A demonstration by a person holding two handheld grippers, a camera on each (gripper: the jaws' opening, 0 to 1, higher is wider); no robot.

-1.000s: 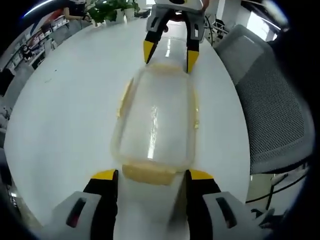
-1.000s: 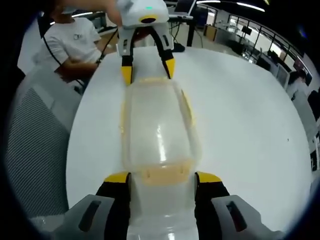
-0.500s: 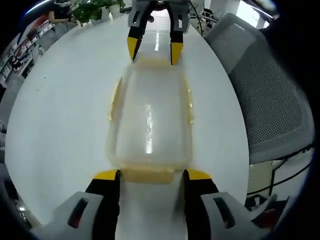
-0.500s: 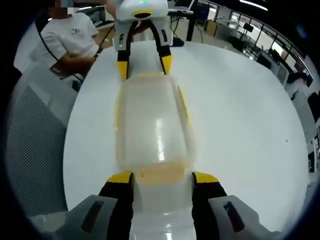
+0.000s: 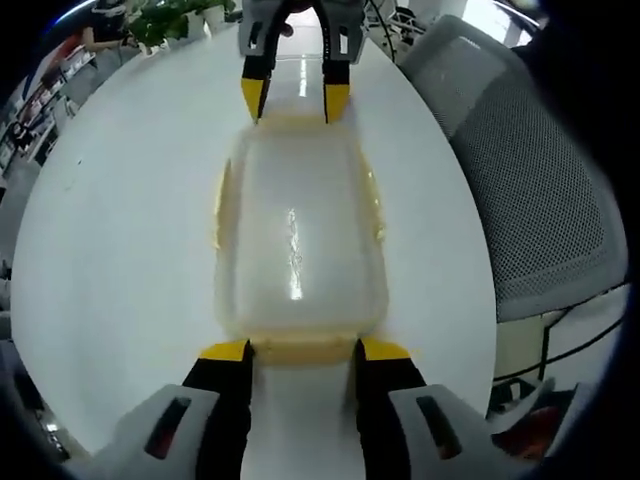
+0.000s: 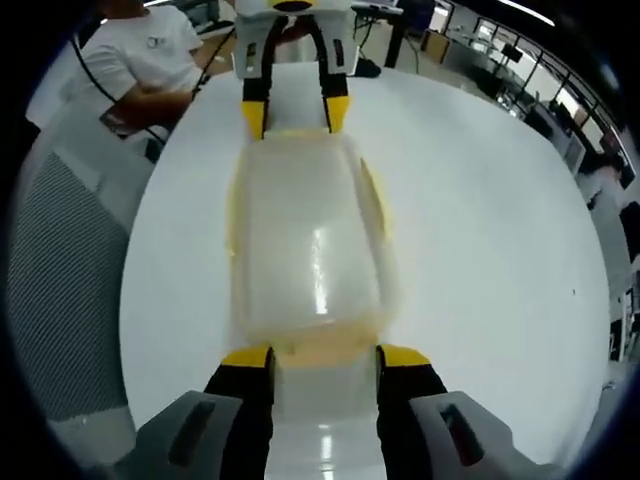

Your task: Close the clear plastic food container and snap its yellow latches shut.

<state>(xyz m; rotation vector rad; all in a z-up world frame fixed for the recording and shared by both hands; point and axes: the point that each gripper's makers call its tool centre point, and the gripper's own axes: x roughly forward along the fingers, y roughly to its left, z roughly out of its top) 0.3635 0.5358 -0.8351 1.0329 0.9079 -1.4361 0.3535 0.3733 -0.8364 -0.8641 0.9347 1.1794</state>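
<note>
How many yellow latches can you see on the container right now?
4: near end latch by the left gripper, far end latch by the right gripper, and one on each long side.

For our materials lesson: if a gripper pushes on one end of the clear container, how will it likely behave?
The container looks empty and thin-walled, so it is probably light. It sits on a glossy white table, so it may slide rather than tip, being long and low. With the left gripper and right gripper at opposite ends, it would likely stay put.

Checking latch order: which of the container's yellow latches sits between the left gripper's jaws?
The short-end latch at the left gripper, bottom of its view; the far-end latch meets the right gripper.
</note>
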